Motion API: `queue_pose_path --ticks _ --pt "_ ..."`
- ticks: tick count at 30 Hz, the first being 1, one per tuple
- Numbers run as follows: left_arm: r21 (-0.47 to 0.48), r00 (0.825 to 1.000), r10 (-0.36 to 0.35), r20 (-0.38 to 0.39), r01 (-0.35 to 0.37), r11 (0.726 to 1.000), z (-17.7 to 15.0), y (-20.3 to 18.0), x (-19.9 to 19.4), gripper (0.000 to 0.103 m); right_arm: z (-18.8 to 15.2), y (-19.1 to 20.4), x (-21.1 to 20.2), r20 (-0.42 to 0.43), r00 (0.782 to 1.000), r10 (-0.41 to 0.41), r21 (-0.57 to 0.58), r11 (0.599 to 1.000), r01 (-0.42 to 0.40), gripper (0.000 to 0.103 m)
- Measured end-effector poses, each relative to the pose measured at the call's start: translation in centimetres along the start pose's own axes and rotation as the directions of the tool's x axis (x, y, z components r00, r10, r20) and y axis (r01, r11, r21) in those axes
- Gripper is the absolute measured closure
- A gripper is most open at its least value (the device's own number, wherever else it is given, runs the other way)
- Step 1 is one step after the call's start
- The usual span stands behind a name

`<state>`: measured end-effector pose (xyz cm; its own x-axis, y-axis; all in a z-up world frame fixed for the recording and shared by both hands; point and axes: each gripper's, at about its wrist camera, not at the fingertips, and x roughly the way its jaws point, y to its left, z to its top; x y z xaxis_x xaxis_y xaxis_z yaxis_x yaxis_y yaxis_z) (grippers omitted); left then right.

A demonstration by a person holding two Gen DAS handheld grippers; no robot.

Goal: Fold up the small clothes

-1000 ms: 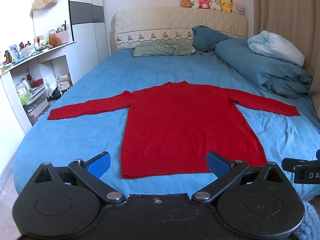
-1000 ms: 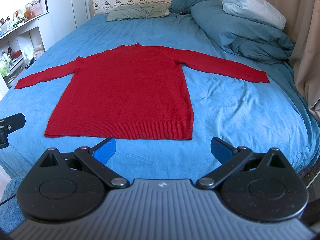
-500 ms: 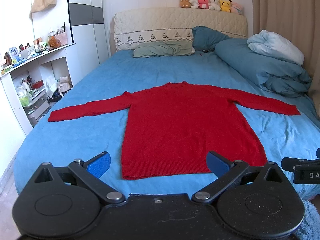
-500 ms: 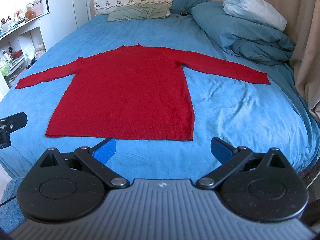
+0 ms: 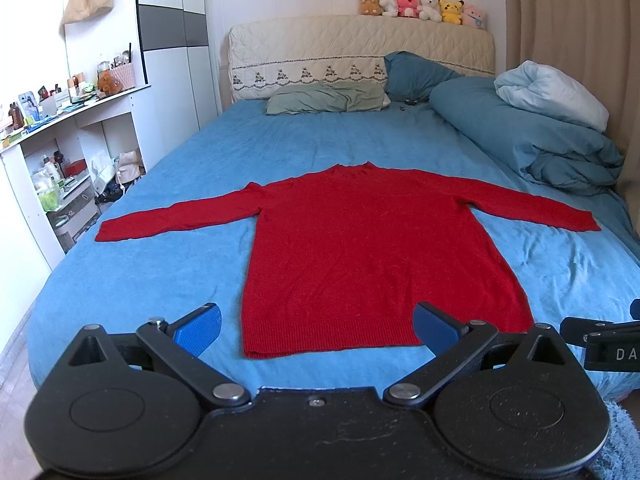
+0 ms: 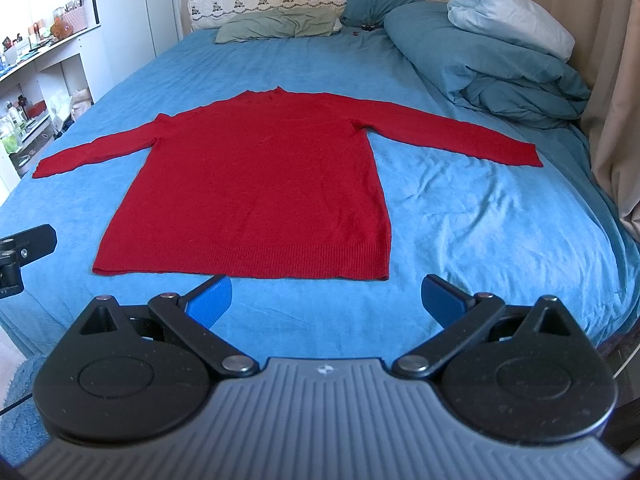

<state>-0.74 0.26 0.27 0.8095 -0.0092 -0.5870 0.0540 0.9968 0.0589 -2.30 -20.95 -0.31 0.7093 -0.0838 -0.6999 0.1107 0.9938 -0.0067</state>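
Note:
A red long-sleeved sweater lies flat on the blue bed sheet, both sleeves spread out sideways, hem toward me. It also shows in the right wrist view. My left gripper is open and empty, hovering just before the hem, toward its left half. My right gripper is open and empty, just short of the hem's right half. Neither gripper touches the sweater. Part of the right gripper shows at the left view's right edge.
A rumpled blue duvet with a pale pillow lies at the bed's far right. Pillows and a cream headboard with plush toys stand at the back. White cluttered shelves stand left of the bed; a curtain hangs on the right.
Both grippers have shifted slightly; the right one has moved a little closer to the hem. The sweater has not moved. Both grippers stay open.

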Motion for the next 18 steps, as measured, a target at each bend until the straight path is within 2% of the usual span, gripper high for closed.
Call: queue_pose_path --ticks 18 --pt "-0.007 1.000 -0.002 0.004 0.002 1.000 -0.01 0.23 -0.21 0.000 0.02 0.25 -0.18 0.003 1.000 -0.003 -0.002 1.000 0.003 0.000"
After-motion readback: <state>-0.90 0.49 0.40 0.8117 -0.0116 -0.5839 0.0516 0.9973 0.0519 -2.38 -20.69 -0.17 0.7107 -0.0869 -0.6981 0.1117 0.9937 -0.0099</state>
